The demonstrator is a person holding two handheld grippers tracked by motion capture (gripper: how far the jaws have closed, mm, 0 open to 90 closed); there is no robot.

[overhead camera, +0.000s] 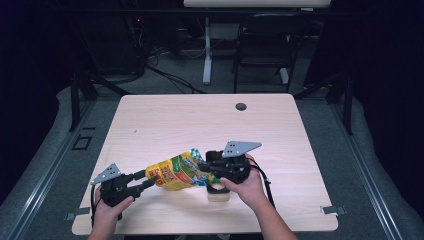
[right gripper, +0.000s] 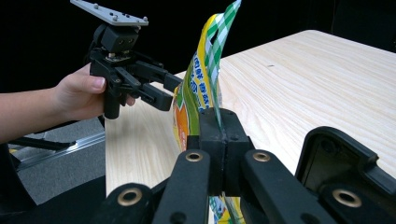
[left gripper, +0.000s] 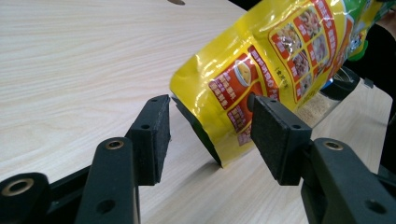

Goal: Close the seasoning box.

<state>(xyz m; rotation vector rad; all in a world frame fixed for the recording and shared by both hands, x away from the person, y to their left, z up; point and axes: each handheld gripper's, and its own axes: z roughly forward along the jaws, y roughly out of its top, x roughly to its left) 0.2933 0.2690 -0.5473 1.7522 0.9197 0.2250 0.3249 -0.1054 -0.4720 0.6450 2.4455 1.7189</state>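
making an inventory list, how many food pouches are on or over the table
1. The yellow pouch hangs tilted over the near middle of the table, its top pinched in the right gripper, its bottom end between the left gripper's open jaws. Another could be hidden behind the hands.

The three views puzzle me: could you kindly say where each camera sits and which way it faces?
High view: above the person's side, looking forward and down on the table; both forearms show.
Left gripper view: on the left gripper, facing the pouch's bottom; open jaws.
Right gripper view: on the right gripper, clamping the pouch's top, facing the left gripper.
All share the pouch.
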